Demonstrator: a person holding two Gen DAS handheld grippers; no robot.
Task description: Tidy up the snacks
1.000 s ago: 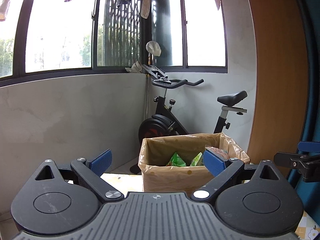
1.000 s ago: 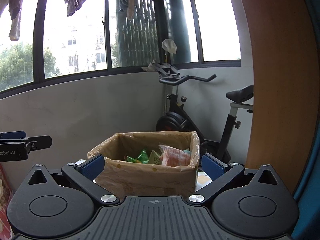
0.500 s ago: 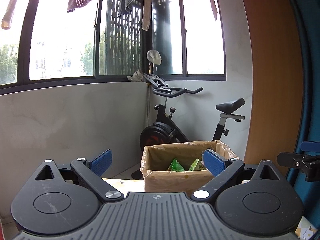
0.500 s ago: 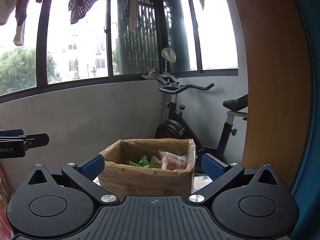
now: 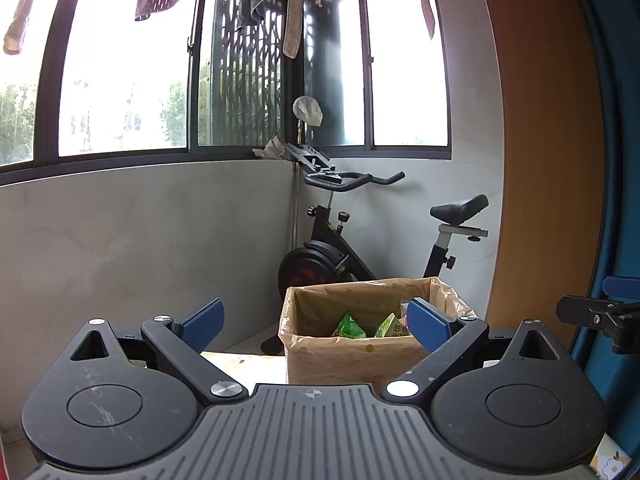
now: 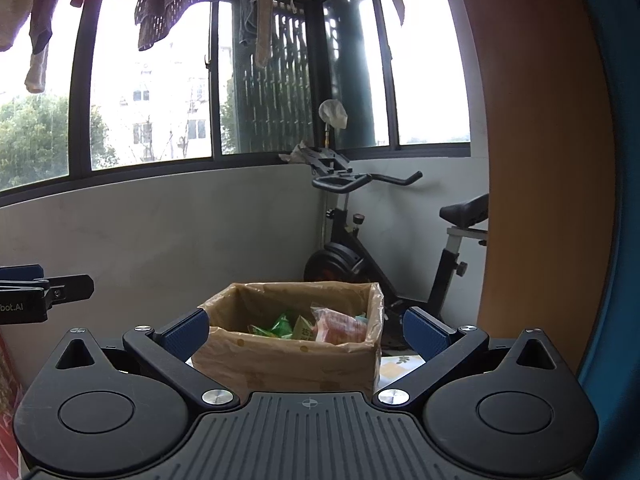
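A cardboard box [image 5: 352, 360] lined with clear plastic stands on the table ahead; it also shows in the right wrist view [image 6: 288, 364]. Inside lie green snack packets [image 5: 351, 326] [image 6: 282, 325] and a pinkish-red bag [image 6: 340, 326]. My left gripper [image 5: 316, 324] is open and empty, held back from the box. My right gripper [image 6: 306, 330] is open and empty, with the box seen between its fingers from behind. The right gripper's tip [image 5: 600, 318] shows at the right edge of the left view; the left gripper's tip [image 6: 40, 292] shows at the left edge of the right view.
An exercise bike [image 5: 360, 240] stands behind the box in the corner. A grey wall [image 5: 140, 240] under windows runs behind. A wooden panel [image 5: 548, 160] and a blue surface [image 5: 624, 160] rise on the right. A patterned table cover [image 6: 396, 366] shows beside the box.
Both grippers have pulled back and tilted up: the box looks smaller and lower in both views, and more window and hanging laundry shows. Both stay open and empty.
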